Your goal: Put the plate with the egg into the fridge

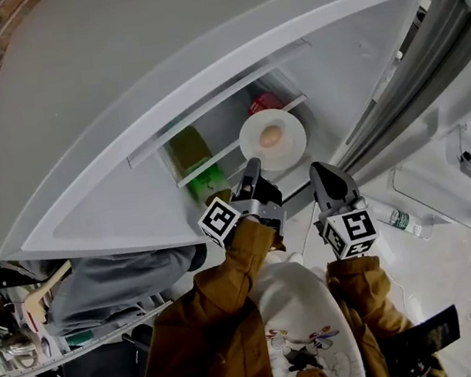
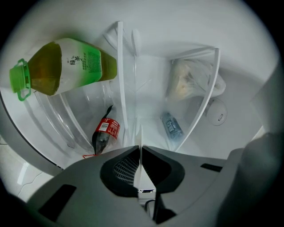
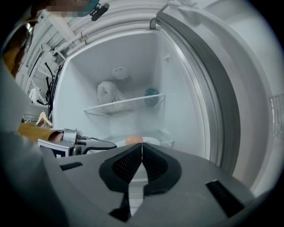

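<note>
An open fridge (image 3: 133, 66) is recorded, its door (image 1: 450, 268) swung to the right. Inside the compartment a glass shelf (image 3: 126, 104) is fitted, and a pale bag (image 3: 108, 93) is seen on it at the far wall. The plate (image 1: 292, 143) is held in the fridge opening, below that shelf and low in the compartment; whether it rests on the compartment floor cannot be determined. The plate is gripped at its near rim by the left gripper (image 1: 255, 165), whose fingers are closed narrowly on the thin white edge, seen end-on in the left gripper view. The right gripper (image 1: 321, 168) is positioned just right of the left one and near the plate without touching it; its fingers are pressed together with nothing between them. A green-capped tea bottle (image 2: 66, 66) is noted at the left of the left gripper view, with a dark cola bottle with a red label (image 2: 105, 132) below it and a small water bottle (image 2: 172, 126) further right. The egg (image 1: 271, 136) is lying at the centre of the plate.
</note>
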A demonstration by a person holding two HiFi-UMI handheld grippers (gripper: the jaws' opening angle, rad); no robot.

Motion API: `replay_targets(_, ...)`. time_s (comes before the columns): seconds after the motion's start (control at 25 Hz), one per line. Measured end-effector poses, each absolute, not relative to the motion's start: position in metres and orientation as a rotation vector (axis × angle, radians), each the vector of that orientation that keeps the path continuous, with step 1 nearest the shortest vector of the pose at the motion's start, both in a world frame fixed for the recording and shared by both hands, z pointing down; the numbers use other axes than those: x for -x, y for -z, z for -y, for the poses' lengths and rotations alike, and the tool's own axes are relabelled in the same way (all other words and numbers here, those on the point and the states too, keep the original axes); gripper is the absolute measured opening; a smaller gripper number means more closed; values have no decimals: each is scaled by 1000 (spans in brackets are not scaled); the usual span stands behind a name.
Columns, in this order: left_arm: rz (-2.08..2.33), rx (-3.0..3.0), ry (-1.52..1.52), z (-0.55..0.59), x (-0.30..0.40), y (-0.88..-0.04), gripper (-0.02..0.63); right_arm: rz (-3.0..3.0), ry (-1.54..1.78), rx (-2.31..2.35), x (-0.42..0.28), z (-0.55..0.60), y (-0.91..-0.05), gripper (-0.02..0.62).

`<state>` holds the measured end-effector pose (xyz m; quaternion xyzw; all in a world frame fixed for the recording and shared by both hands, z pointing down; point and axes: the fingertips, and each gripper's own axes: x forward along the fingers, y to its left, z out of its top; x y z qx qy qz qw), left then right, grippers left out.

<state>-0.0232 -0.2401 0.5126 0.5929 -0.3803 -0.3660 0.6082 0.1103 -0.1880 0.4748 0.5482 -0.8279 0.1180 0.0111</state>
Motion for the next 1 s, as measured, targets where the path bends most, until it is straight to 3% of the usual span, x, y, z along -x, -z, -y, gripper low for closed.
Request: replay_targets(1.0, 940, -1292, 870, 259, 35, -528, 21, 2593, -374, -1681, -99, 194, -476, 6)
